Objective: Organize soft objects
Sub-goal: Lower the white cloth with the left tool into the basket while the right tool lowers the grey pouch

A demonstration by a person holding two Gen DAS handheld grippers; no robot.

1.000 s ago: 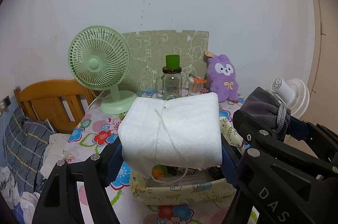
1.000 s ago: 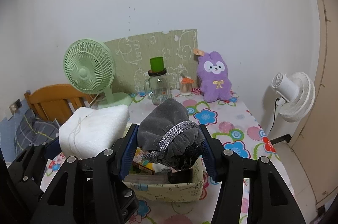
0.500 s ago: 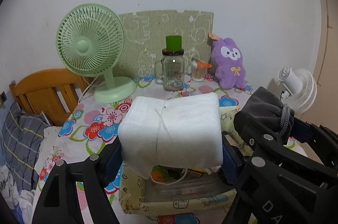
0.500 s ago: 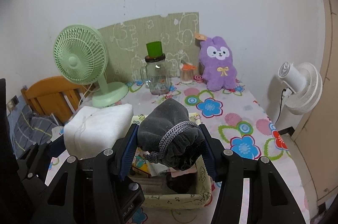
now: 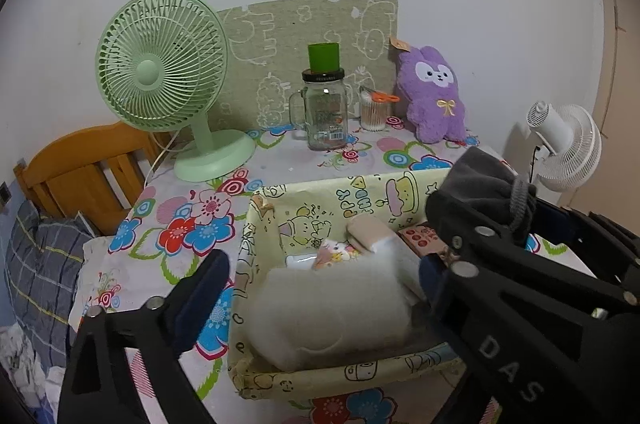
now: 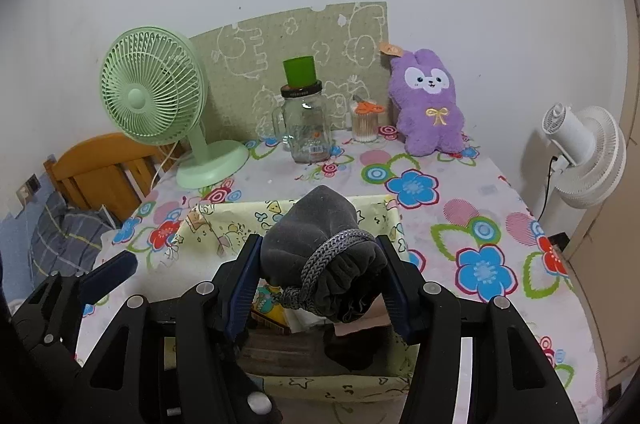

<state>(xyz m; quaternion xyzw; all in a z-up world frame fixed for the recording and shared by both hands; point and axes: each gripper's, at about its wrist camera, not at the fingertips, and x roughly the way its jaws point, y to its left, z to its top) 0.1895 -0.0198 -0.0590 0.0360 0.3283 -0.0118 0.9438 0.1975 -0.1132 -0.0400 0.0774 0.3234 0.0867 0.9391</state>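
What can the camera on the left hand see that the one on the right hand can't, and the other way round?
Only the left wrist view shows the white bundle lying blurred in the fabric basket, between the left gripper jaws, which are opening and clear of it, plus a beige roll behind it.

Only the right wrist view shows the grey pouch's cord from the front and the right gripper jaws pressed on both its sides.

Both show the grey pouch, the green fan, the glass jar, the purple plush and the white fan.
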